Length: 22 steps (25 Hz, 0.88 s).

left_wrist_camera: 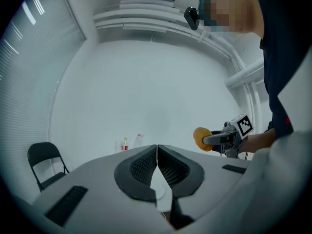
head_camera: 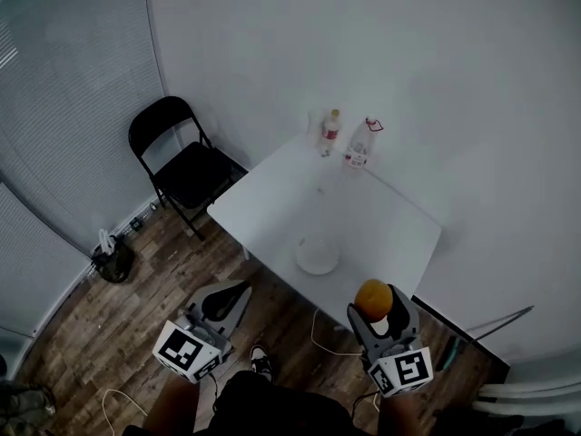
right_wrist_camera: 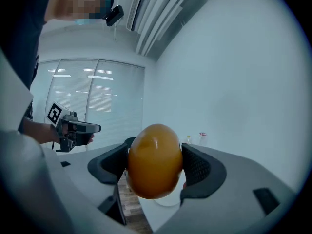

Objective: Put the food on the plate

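My right gripper [head_camera: 376, 305] is shut on an orange, egg-shaped food item [right_wrist_camera: 155, 161], held in the air at the near edge of the white table [head_camera: 272, 198]. The same food item [head_camera: 373, 297] shows in the head view, and the food item [left_wrist_camera: 200, 138] appears again at the right in the left gripper view. A white plate [head_camera: 317, 255] lies on the table, ahead and left of the food item. My left gripper [head_camera: 229, 302] is shut with nothing in it, off the table's near-left side. Its jaws meet in the left gripper [left_wrist_camera: 157, 156] view.
Two bottles [head_camera: 330, 133] [head_camera: 360, 144] stand at the table's far corner by the wall. A black folding chair [head_camera: 182, 163] stands left of the table. A dark bag [head_camera: 113, 259] and cables lie on the wood floor. A person's shoe [head_camera: 261, 363] shows below.
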### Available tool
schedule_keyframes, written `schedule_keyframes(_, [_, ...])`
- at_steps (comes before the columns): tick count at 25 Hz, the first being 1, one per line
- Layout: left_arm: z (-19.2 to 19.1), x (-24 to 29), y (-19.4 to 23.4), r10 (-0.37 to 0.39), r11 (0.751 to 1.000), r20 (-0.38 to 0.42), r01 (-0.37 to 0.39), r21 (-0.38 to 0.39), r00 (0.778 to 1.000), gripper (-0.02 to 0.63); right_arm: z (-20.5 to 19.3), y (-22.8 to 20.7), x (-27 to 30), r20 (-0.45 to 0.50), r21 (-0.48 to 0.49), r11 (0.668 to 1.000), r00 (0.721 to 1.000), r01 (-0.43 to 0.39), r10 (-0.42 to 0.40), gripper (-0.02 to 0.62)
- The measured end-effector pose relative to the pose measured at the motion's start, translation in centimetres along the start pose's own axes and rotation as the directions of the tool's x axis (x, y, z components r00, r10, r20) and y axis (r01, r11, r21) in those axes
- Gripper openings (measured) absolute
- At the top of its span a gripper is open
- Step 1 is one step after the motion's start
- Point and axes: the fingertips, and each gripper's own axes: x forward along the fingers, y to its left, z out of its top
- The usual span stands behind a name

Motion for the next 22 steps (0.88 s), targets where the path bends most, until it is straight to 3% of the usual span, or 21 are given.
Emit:
schedule_keyframes(4, [-0.8, 0.7, 3.4, -0.021, 1.0, -0.005, 0.021, -0.019, 1.0, 0.023, 0.3, 1.2, 3.3, -0.021, -0.019, 1.0, 1.0, 0.003, -0.004, 0.356])
schedule_keyframes(11, [-2.7, 2.6, 5.4, -0.045, 0.995, -0.035, 0.042, -0.089, 0.998, 0.025, -1.7, -0.1, 7.2, -0.066, -0.006, 1.0, 0.998, 0.017, -0.017, 0.356])
schedule_keyframes(17, [-3.2, 4.2, 5.4, -0.023, 0.996, -0.047, 0.018, -0.092, 0.999, 0.023, -4.4, -2.9, 10.7, -0.099, 0.015, 1.0, 0.995, -0.013, 0.014, 0.356])
schedule_keyframes(22, [-4.6, 6.3, 5.4, 0.029, 0.993, -0.09, -0.039, -0.113, 0.995, 0.024, -9.3, -6.4, 15.3, -0.197, 0.033, 0.999, 0.98, -0.032, 0.038, 0.356])
